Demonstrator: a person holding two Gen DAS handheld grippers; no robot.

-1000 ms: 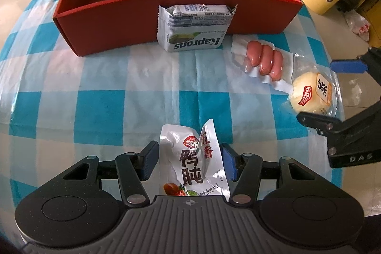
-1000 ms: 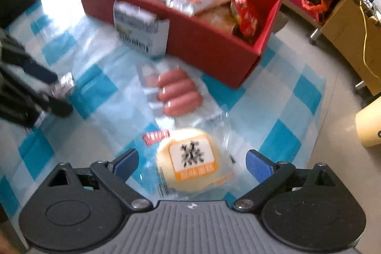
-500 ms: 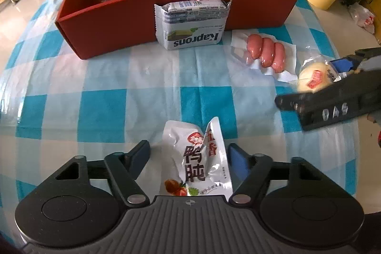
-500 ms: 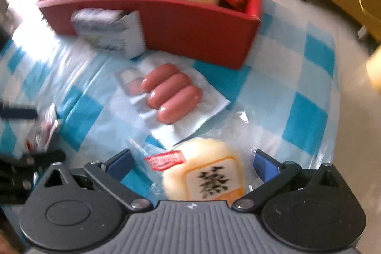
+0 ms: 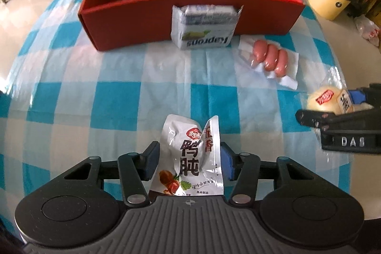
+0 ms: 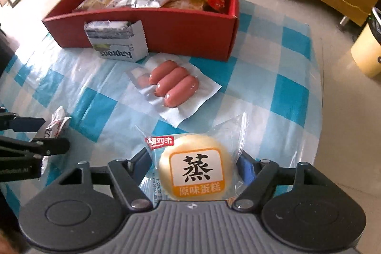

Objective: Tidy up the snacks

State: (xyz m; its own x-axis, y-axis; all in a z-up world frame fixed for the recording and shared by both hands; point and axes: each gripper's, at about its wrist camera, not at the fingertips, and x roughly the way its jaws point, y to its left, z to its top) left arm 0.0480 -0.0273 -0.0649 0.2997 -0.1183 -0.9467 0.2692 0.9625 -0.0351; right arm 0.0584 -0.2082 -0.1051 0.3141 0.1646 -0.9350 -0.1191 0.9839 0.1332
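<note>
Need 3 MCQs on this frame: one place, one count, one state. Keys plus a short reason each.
1. Where is the Kaprons pack?
A. inside the red box
B. outside, against the red box's front wall
C. between the fingers

2. How many full-size sausages show in the sausage pack?
A. two
B. three
C. five

3. What sits between the right gripper's fingers?
A. round cake
B. sausage pack
C. nothing

B: it stands on the tablecloth before the red box.
B: three lie side by side.
A: the round cake fills the gap; the jaws have just been closing.
</note>
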